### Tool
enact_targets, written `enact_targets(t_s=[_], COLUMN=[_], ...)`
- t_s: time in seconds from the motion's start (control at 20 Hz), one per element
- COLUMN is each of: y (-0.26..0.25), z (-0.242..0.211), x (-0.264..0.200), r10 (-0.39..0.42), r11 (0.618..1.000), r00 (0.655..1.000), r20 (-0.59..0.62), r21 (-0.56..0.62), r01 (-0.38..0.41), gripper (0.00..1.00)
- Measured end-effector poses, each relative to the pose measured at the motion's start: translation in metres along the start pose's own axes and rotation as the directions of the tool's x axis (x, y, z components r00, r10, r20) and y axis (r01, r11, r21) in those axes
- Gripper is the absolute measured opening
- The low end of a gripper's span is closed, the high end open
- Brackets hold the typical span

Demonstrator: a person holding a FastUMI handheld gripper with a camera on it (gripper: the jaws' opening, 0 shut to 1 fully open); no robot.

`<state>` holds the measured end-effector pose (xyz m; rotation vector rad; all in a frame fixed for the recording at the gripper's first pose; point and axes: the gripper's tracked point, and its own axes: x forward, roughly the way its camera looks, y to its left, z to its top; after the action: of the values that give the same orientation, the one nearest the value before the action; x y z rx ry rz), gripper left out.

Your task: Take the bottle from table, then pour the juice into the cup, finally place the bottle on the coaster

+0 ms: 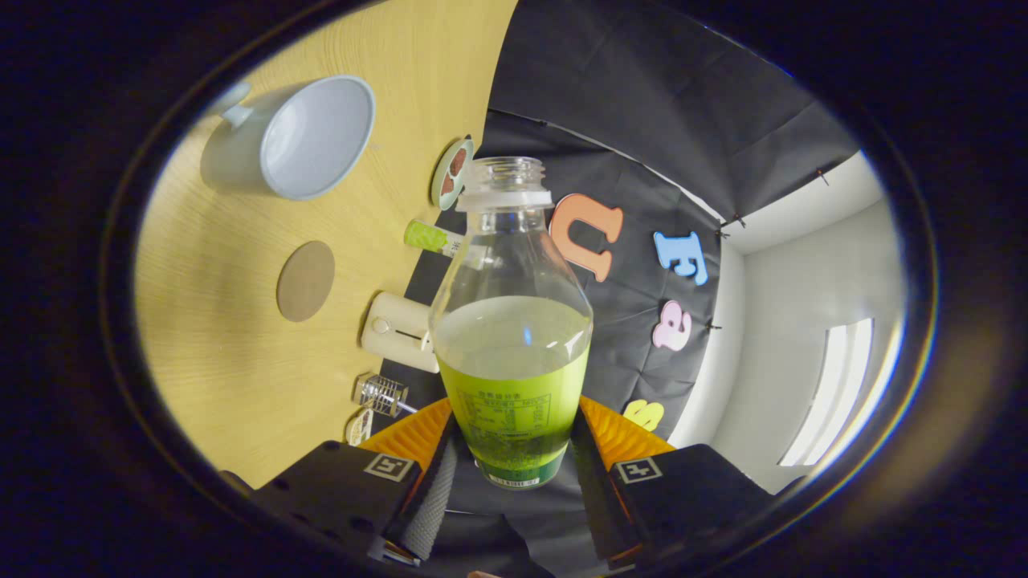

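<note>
Two fingers of the gripper (pixel 514 449) are clamped on the lower body of the bottle (pixel 511 321), lifted clear of the table (pixel 209 345) so it can travel to the cup (pixel 309 136). Its long axis runs straight ahead of the fingers, open neck pointing away, juice roughly half full. Coaster (pixel 306 281) lies mid-table, near the cup.

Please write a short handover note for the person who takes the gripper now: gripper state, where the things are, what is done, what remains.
Gripper: shut on the clear plastic bottle, lifted off the wooden table, uncapped, about half full of green juice.
Pale blue cup: on the table beyond the fingers, looks empty.
Round brown coaster: on the table between the cup and the fingers, bare.
Done: bottle taken.
Left: pour juice into the cup, then set the bottle on the coaster.
</note>
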<state>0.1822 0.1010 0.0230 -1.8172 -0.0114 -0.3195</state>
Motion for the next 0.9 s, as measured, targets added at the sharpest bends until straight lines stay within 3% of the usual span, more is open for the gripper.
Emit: enact_targets(t_s=[0.15, 0.3, 0.5, 0.65, 0.9], y=[0.02, 0.033, 0.06, 0.07, 0.065], z=[-0.004, -0.002, 0.007, 0.011, 0.007], x=[0.0, -0.007, -0.013, -0.019, -0.026], r10=[0.096, 0.187, 0.322, 0.391, 0.422], r11=[0.989, 0.945, 0.829, 0.718, 0.552], r00=[0.995, 0.982, 0.947, 0.919, 0.899], r20=[-0.02, -0.014, 0.016, 0.056, 0.117], r21=[0.117, 0.275, 0.478, 0.606, 0.753], r01=[-0.093, -0.176, -0.29, -0.343, -0.357], gripper=[0.77, 0.77, 0.77, 0.77, 0.77])
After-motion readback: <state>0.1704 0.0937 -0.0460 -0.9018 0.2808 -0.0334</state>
